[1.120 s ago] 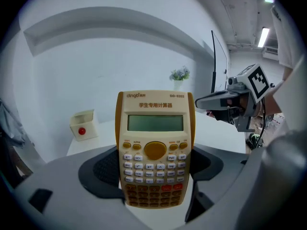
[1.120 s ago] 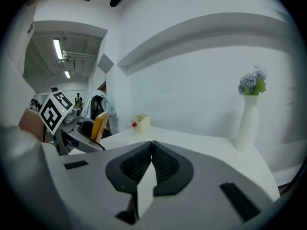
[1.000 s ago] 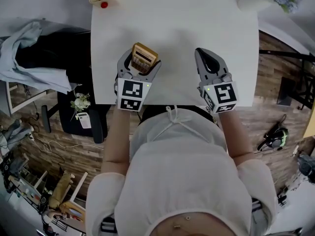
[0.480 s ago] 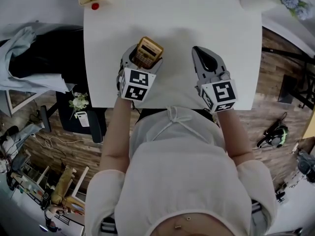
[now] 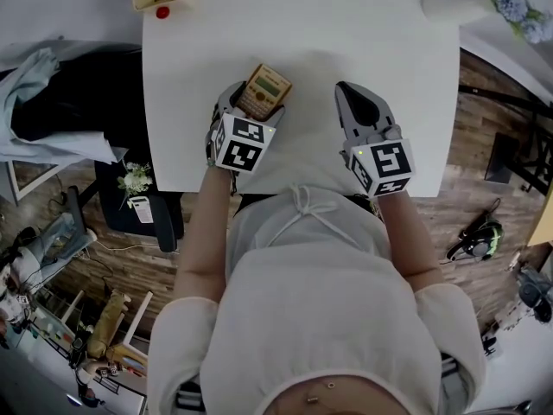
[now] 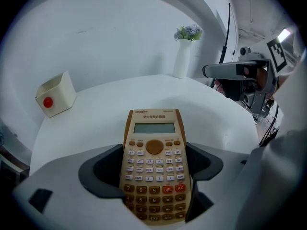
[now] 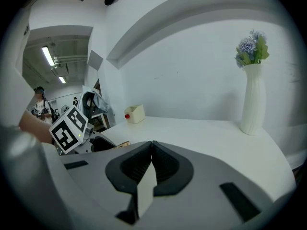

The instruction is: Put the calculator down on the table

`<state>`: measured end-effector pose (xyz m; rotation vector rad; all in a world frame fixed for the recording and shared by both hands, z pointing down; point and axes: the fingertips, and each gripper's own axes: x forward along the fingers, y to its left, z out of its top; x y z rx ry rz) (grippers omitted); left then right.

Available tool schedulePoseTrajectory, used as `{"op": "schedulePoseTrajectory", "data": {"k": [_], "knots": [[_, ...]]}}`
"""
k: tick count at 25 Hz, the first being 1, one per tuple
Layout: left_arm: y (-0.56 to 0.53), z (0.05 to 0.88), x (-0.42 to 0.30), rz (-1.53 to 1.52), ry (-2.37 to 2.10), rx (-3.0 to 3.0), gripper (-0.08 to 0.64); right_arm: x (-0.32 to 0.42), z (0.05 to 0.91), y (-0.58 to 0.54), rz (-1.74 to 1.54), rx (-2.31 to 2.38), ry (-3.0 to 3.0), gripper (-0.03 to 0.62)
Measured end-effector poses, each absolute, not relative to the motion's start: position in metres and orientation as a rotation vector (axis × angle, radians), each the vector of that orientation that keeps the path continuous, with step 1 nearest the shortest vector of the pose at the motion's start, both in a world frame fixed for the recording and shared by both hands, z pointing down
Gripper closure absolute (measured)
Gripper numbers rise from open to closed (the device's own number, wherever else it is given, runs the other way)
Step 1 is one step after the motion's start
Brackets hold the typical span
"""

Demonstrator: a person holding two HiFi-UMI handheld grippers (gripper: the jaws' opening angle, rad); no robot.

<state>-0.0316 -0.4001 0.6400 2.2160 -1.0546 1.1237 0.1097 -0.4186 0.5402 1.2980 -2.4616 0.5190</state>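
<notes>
- The left tool (image 5: 252, 104) is clamped on a tan calculator (image 6: 154, 169). Its jaws press the two long edges at the keypad half. The display end projects forward and the keys face up.
- The calculator is over the near left part of the white tabletop (image 5: 346, 33), in from the front edge. It appears to be held just above the surface, but whether its far end touches cannot be told.
- The right tool (image 7: 151, 152) has its jaws pressed together with nothing between them. It hovers over the tabletop beside the left tool, apart from the calculator.
- A small cream box with a red dot (image 6: 54, 96) stands at the far left corner. A white vase with flowers (image 7: 253, 104) stands at the far right. Both are well apart from the calculator.
- Step in hand, as judged: placing. The calculator is positioned over a bare area and has not yet been released.
- Next move calls for lowering the calculator flat until its back rests on the tabletop. The left jaws should then part evenly and the tool draw straight back, so that neither jaw drags the calculator.
</notes>
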Motion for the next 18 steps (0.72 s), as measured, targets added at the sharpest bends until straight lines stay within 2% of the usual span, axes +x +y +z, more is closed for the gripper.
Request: {"op": "schedulePoseTrajectory", "data": {"k": [9, 15, 16, 18], "knots": [[-0.401, 0.635, -0.030, 1.104, -1.083, 2.242, 0.155, 0.109, 0.532, -0.415, 0.497, 1.299, -2.471, 0.586], [-0.402, 0.569, -0.023, 0.907, -1.193, 2.396, 0.160, 0.108, 0.507, -0.407, 0.437, 1.312, -2.496, 0.586], [-0.403, 0.556, -0.024, 0.868, -1.213, 2.417, 0.175, 0.108, 0.500, -0.406, 0.417, 1.318, -2.505, 0.586], [-0.403, 0.532, -0.028, 0.830, -1.279, 2.452, 0.297, 0.108, 0.488, -0.404, 0.377, 1.330, -2.522, 0.586]]}}
